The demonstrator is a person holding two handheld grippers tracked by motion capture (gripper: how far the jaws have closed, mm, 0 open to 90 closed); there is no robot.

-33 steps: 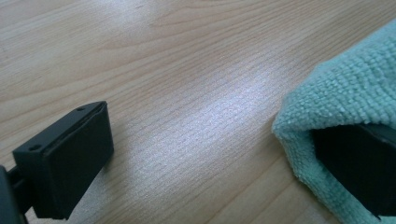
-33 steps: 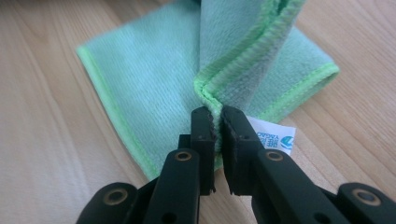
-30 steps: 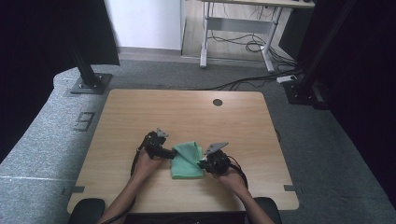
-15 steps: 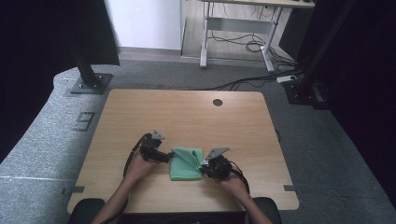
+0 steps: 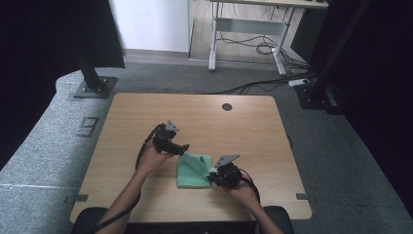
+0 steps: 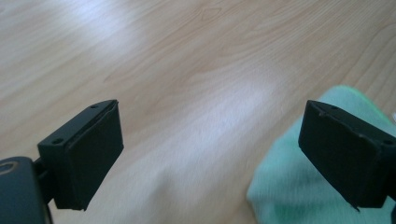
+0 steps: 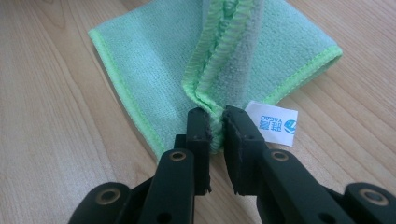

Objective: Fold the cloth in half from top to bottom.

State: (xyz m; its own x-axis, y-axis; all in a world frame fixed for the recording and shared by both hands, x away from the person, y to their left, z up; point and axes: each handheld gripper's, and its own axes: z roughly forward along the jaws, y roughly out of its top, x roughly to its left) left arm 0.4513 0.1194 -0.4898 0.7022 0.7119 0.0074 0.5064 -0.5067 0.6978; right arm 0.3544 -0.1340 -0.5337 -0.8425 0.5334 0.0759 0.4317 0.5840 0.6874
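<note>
a: entry, cloth position. the green cloth [image 5: 194, 170] lies folded on the desk [image 5: 243, 122], toward the near edge, roughly mid-width, between the two hands.

b: right gripper [image 5: 214, 174]?

a: at the cloth's right edge. in the right gripper view its jaws are pressed together on a bunched fold of the cloth [image 7: 224, 60], at the stitched hem. the pinched layers stand up in a ridge running away from the jaws; the rest of the cloth lies flat on either side.

b: anything else at that edge?

a: a small white label [image 7: 272, 122] with blue print, sewn at the hem, lying on the wood just beside the right jaw.

b: left gripper [image 5: 182, 147]?

a: near the cloth's far left corner in the high view. in the left gripper view its jaws stand wide apart with bare wood between them. the cloth [image 6: 299, 186] shows behind and under the right-hand jaw, blurred. i cannot tell whether that jaw touches the cloth.

b: hands?

a: left hand [image 5: 155, 157] comes in from the bottom left, right hand [image 5: 239, 189] from the bottom right, each wrapped round its gripper. a cable loops at each one.

b: cloth shape overall?

a: roughly square in the high view, with a raised fold near its right side.
</note>
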